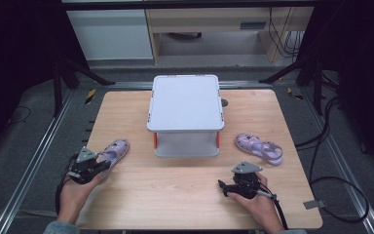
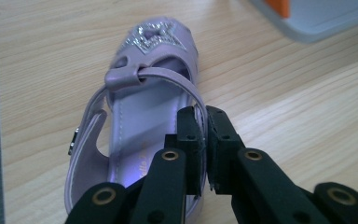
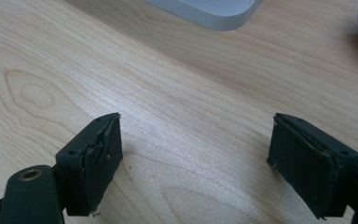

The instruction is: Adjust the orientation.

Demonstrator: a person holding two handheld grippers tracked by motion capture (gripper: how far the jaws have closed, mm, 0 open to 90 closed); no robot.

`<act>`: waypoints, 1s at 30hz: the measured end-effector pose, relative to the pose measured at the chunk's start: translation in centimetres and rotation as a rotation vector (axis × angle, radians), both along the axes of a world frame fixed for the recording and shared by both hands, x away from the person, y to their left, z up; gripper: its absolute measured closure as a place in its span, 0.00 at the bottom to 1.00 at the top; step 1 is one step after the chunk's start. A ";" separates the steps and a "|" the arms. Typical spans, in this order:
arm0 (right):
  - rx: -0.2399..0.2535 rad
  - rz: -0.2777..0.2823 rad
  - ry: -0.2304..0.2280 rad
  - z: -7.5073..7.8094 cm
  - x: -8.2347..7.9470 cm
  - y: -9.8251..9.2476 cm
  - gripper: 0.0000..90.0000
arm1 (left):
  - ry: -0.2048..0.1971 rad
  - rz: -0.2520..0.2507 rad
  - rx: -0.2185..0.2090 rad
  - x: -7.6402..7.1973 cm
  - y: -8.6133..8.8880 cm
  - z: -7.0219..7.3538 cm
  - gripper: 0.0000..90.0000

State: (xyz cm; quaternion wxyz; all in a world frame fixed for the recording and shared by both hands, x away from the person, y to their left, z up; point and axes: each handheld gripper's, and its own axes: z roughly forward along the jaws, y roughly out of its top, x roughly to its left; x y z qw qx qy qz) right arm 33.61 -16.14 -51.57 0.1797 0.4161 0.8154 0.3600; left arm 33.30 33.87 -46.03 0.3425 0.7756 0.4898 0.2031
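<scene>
Glossy lilac sandal, glittery star toe

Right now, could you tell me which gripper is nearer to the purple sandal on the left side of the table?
Left. The left gripper is shut on the side wall of the left sandal, by its strap. The right gripper hangs open above bare table, well apart from it.

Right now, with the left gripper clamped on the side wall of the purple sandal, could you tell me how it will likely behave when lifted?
The purple sandal looks small and open-strapped, so probably light. The left gripper pinches only its thin side wall, which may flex, so the toe could sag or swing. Its smooth, glossy surface might slip a little between the pads.
</scene>
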 end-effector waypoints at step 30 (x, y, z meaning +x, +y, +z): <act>-0.001 0.004 0.000 0.0 0.0 0.0 0.19 | -0.010 -0.300 0.008 -5.3 -16.7 -0.2 0.92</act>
